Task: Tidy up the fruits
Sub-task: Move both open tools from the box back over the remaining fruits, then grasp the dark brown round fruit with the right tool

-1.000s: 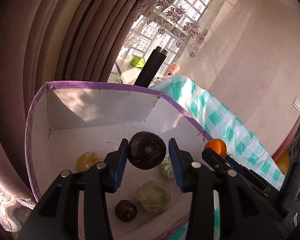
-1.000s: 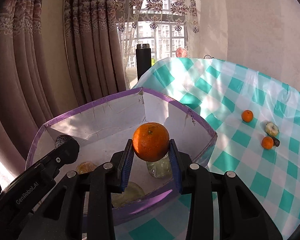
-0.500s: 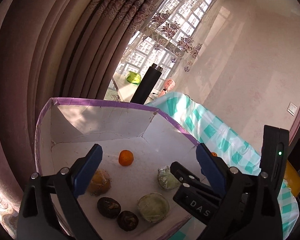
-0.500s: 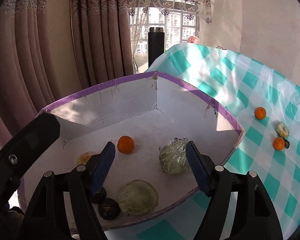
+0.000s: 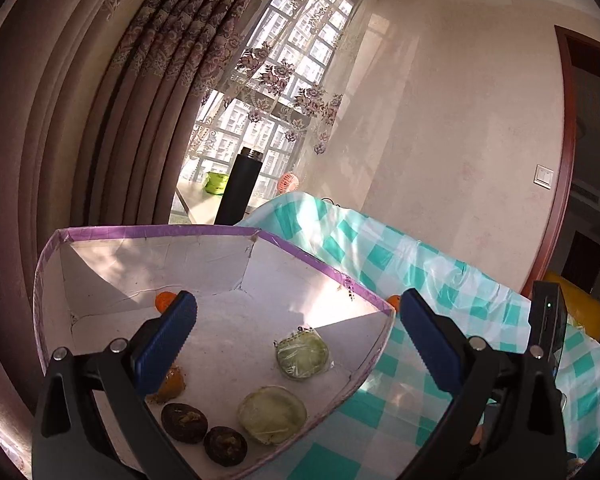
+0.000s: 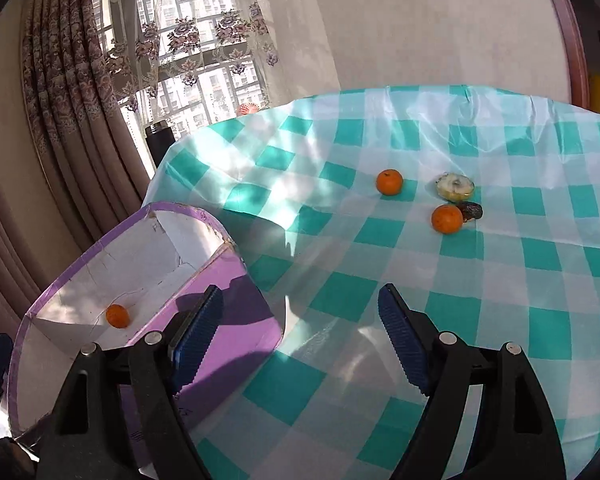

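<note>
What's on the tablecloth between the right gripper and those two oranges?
Nothing: right wrist view shows bare tablecloth between the right gripper and the oranges.

A table under a teal-and-white checked cloth [image 6: 440, 280] carries a purple-rimmed box [image 6: 236, 304] at eight o'clock. Toward one o'clock lie two oranges [image 6: 389, 182] [image 6: 447, 219], a pale cut fruit [image 6: 455, 187] and a dark fruit [image 6: 471, 212] touching the nearer orange.

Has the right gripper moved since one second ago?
Yes. The right gripper, jaws just opening and empty, swung right, off the purple-edged box toward the checked tablecloth.
</note>
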A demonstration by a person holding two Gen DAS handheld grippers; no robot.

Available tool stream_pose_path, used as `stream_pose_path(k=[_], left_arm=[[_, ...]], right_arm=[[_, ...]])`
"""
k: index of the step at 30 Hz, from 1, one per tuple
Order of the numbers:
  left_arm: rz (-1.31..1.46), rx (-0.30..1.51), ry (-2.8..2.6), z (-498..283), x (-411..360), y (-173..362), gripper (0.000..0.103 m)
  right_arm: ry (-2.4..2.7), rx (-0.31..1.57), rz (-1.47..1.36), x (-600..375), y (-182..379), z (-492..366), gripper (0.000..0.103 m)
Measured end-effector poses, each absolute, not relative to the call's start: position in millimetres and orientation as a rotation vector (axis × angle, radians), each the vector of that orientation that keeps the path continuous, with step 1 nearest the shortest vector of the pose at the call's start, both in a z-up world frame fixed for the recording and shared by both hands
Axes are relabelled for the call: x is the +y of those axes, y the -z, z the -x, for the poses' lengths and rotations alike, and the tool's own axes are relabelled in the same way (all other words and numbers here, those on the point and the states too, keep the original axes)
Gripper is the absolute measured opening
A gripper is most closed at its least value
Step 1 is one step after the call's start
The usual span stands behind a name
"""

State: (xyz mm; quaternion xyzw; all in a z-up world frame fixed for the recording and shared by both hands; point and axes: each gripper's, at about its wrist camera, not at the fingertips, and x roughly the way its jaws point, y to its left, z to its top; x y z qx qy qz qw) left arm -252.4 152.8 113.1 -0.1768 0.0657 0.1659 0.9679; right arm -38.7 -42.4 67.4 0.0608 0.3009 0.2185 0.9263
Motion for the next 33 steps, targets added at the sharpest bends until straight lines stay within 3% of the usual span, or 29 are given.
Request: stream_pose_path(k=[8,15,20,28,33], left_arm=[[0.076,0.266,-0.054,197.2,66.8,-107.2,0.101],[0.216,0.541,0.112,93.4,37.4,-74.8,0.101],[0.175,0.604,0.118,42.8,13.5,-50.8,0.101],[0.244,0.700,0.134,-2.0,22.4,-26.6,0.101],[0.299,0.747,0.119,-24.8,29.0,-21.1,0.101]], right_arm=[[-0.168,0.734,-0.168,-125.4,-28.4,-6.0,0.077],[-0.111,0.761,-0.205,-159.9,-16.2,-43.0,0.077],[-0.131,0.762,-0.162,-152.3,-16.8,-70.5,0.077],[-0.191,0.796,-0.082,-135.5,-15.6,-123.1,0.060],[-0.233,0.832,-0.045,-119.5,-13.1,-158.6,0.056]])
